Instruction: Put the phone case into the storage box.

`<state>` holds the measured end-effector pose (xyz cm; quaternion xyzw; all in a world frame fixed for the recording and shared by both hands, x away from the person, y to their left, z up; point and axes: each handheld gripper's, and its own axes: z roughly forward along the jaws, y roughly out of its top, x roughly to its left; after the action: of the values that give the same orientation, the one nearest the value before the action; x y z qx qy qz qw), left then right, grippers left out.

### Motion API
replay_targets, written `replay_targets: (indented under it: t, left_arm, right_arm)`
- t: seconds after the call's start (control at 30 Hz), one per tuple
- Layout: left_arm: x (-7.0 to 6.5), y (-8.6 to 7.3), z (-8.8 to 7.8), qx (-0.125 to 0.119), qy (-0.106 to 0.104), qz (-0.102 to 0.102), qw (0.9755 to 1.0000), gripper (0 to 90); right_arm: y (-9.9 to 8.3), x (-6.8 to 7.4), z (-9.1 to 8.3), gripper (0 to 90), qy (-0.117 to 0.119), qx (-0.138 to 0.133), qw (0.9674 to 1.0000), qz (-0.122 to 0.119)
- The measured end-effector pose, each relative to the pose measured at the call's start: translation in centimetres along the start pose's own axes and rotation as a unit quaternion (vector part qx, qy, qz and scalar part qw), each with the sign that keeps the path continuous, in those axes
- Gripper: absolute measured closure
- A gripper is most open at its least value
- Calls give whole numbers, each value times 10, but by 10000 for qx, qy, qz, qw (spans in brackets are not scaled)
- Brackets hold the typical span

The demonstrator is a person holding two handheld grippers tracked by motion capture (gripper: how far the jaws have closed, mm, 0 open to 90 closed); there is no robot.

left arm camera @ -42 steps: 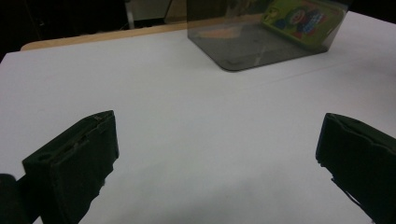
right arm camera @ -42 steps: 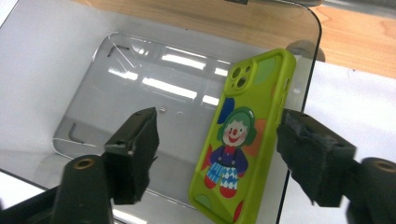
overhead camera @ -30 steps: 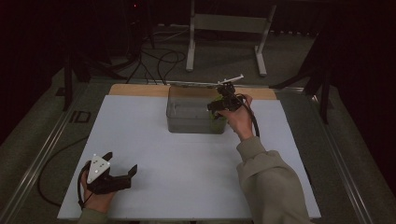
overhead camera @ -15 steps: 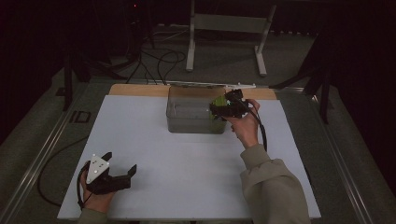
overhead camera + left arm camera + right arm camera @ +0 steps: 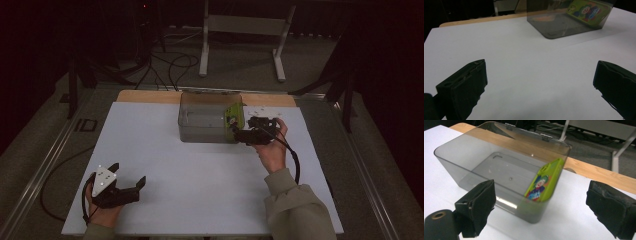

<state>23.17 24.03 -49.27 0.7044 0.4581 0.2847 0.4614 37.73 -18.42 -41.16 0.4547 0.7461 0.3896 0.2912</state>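
Observation:
A clear grey plastic bin (image 5: 207, 120) stands at the back middle of the white table. Inside it a green phone case with a cartoon clown (image 5: 544, 182) leans upright against the bin's right end wall (image 5: 233, 116) (image 5: 587, 11). My right gripper (image 5: 239, 133) (image 5: 541, 188) hovers just off the bin's near right corner, pointing at it. Its jaws have just been opening and stand wide with nothing between them. My left gripper (image 5: 129, 174) (image 5: 541, 67) rests open at the table's near left, empty.
A wooden strip (image 5: 150, 96) runs along the table's far edge behind the bin. A white metal stand (image 5: 240, 30) and cables (image 5: 165, 62) lie on the floor beyond. White table surface (image 5: 200, 175) stretches between the two grippers.
My right gripper has drawn back from above the bin's right end toward the near side. The green case now leans inside the bin, apart from the jaws. The left gripper has stayed put.

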Motion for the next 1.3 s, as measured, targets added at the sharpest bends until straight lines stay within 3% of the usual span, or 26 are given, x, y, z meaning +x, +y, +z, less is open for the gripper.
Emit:
replay_targets:
  t: [0.23, 0.5, 0.6, 0.8, 0.9, 1.07, 1.13, 1.23, 1.3]
  left_arm:
    - [0, 0, 0, 6, 0, -5, 10000, 2]
    - [0, 1, 0, -13, -1, -24, 10000, 2]
    - [1, 2, -1, -47, 5, -49, 10000, 2]
    - [3, 3, -2, -128, 8, -86, 9999, 2]
    - [3, 3, -3, -148, 8, -99, 9998, 2]
    - [5, 4, -4, -172, 8, -98, 9998, 2]
    - [5, 5, -5, -206, -6, -120, 9997, 2]
    - [6, 5, -6, -255, -41, -145, 9996, 2]
    - [6, 5, -6, -268, -44, -153, 9995, 2]
  right_arm:
    - [-20, -4, -28, 91, -48, -268, 9996, 1]
    - [-44, -10, -52, 93, -65, -386, 9992, -6]
    - [-60, -10, -64, 126, -128, -659, 9977, 25]
    - [-77, -4, -78, 100, -37, -685, 9976, 12]
    - [-84, 2, -82, 91, -130, -673, 9975, -157]
    - [-93, 4, -86, 91, -169, -697, 9973, -172]
    - [-95, 2, -87, 92, -218, -733, 9970, -93]
    - [-106, -4, -90, 95, -215, -995, 9946, 194]
    - [-110, -6, -90, 94, -203, -945, 9950, 254]
